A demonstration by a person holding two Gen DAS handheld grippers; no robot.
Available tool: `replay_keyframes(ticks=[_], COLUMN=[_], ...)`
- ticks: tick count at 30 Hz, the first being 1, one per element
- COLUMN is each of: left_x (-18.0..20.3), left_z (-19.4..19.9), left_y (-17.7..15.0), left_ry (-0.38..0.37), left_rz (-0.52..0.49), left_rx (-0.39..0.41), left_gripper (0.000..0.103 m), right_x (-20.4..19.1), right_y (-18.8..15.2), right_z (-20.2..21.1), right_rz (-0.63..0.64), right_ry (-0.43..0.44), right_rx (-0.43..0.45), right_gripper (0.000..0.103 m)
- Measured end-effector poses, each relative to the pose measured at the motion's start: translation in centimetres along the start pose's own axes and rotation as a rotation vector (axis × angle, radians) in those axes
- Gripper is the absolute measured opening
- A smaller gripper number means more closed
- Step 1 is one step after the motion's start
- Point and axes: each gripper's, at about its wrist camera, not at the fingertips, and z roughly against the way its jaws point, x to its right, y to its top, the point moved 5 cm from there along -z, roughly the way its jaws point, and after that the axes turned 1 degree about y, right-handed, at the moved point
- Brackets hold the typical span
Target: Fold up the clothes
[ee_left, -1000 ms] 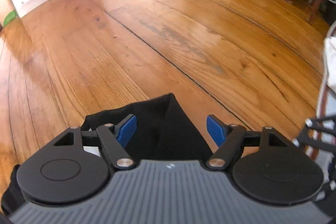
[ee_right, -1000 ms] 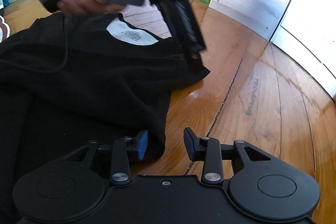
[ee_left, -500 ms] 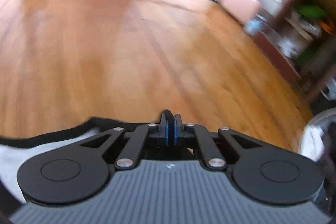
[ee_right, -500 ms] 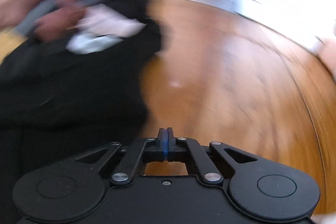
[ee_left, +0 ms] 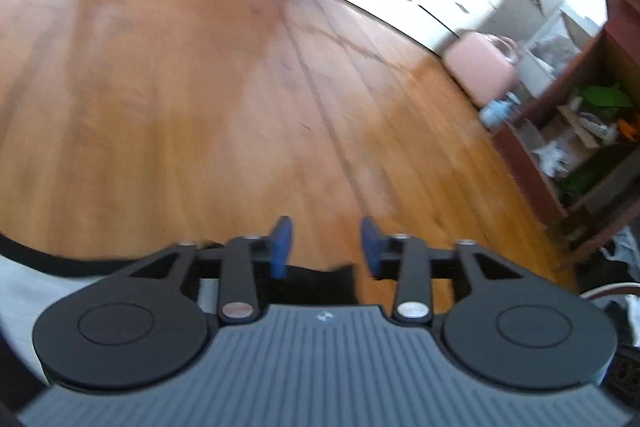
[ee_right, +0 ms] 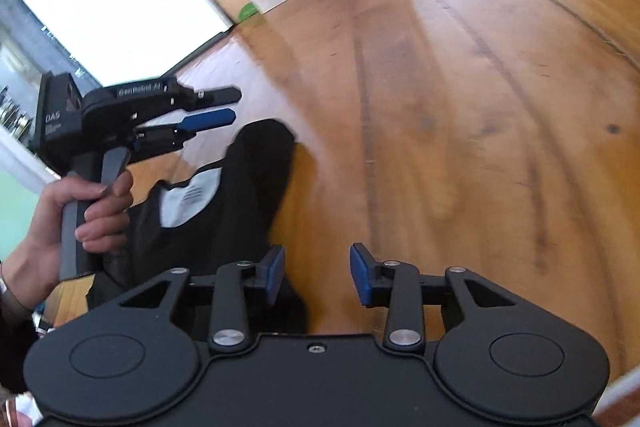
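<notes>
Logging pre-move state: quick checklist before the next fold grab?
1. Left gripper open, nothing held: ok.
2. Right gripper open, nothing held: ok.
3. Black shirt lying on the wood floor: ok.
4. Shirt flat and smooth: not ok, bunched near the white neck label.
5. Floor beside the shirt free for folding: ok.
6. Whole shirt outline in view: cannot tell, grippers hide the near part.

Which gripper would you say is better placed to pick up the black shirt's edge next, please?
Probably the right gripper: it is open with the black shirt edge beside its left finger. The left gripper is raised above the shirt.
</notes>
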Motion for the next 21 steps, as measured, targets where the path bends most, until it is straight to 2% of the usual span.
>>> replay_keyframes(ticks=[1,4,6,8,10,14,17,18,19,21], left_x=[-0.7,-2.6,-3.5,-4.5,-6.1,-9.3,-12.2,-13.1,-14.1,-15.3], left_z=[0.5,1.8,2.6,3.9,5.6,9.2,11.3,12.1,12.8,13.1], left_y=[0.2,0.0,-0.5,-0.9,-0.8,-0.8,-1.1,-1.3,-1.4,-2.0], left_ry=[0.022,0.071,0.149,0.224,0.252,0.309,0.382,0.406,0.43,0.431], left_rz=[-0.006,-0.073,-0.162,-0.236,-0.225,-0.203,-0.198,-0.196,-0.195,-0.179], left_rx=[0.005,-0.047,-0.076,-0.071,-0.068,-0.061,-0.066,-0.068,-0.07,-0.082], left_gripper=[0.041,0.041,0.041,0.041,0.041,0.041,0.041,0.041,0.041,0.041], right_x=[-0.4,-1.5,-1.9,-2.2,-2.4,-3.0,-3.9,-4.2,-4.5,-4.6], right_y=[0.3,1.8,2.9,4.5,6.4,9.2,10.3,10.4,10.6,10.9], right_z=[-0.6,-3.4,-5.2,-7.1,-9.0,-12.9,-13.9,-14.2,-14.4,-14.1], right_rz=[0.009,0.029,0.018,-0.01,-0.05,-0.178,-0.144,-0.114,-0.08,-0.042], right_ry=[0.009,0.015,0.003,-0.004,-0.002,0.06,-0.008,-0.031,-0.041,-0.036], right_rx=[-0.006,-0.018,-0.023,-0.047,-0.083,-0.163,-0.142,-0.123,-0.103,-0.062], right_gripper=[0.047,0.059,0.059,0.061,0.065,0.07,0.071,0.057,0.029,0.021])
